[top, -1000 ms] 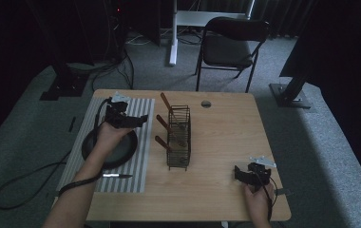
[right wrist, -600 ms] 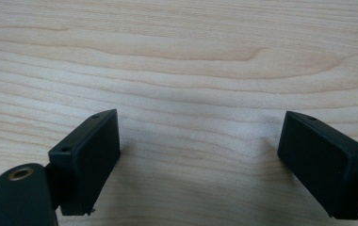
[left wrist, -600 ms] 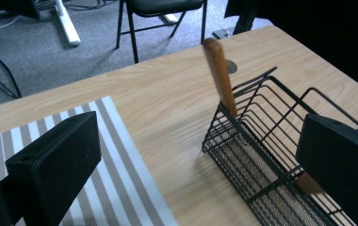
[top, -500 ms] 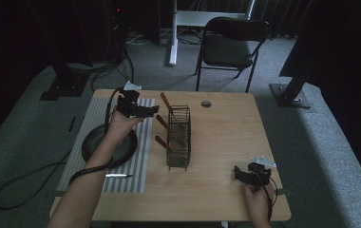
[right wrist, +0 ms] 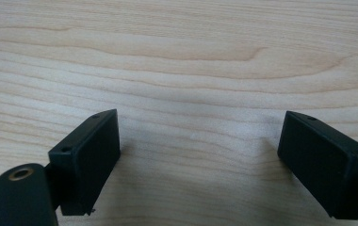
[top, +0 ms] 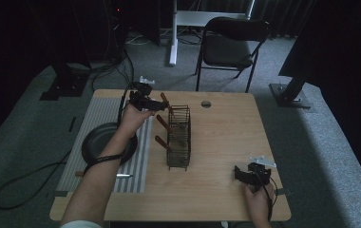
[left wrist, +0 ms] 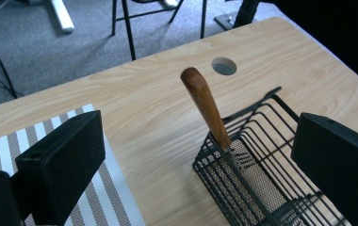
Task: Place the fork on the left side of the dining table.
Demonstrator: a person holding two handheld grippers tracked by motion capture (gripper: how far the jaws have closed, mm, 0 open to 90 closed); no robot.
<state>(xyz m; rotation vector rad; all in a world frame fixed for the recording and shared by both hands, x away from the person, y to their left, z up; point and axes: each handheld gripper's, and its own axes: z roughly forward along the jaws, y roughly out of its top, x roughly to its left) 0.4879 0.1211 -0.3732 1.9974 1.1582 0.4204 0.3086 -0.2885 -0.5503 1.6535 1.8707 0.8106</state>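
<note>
Overhead arrangement at a wooden table (top: pixel 226 142). The left gripper (top: pixel 156 105), held in the person's left hand (top: pixel 132 118), hovers at the far end of a black wire rack (top: pixel 178 137) that stands near the table's middle; its jaws are spread wide with nothing between them but air. In the left gripper view the jaws frame a wooden handle (left wrist: pixel 205 106) that rises tilted out of the rack's end compartment, the handle standing between the two jaws and apart from both. Two further wooden handles (top: pixel 163 123) project from the rack's left side in the high view. Left of the rack lies a striped mat (top: pixel 100 111) bearing a dark round pan (top: pixel 93 142), with a small utensil (top: pixel 121 175) lying on the mat's near edge. The right gripper (top: pixel 241 173) rests low at the table's near right corner, well apart from the rack; the right gripper view shows its jaws parted over bare wood grain, holding nothing
</note>
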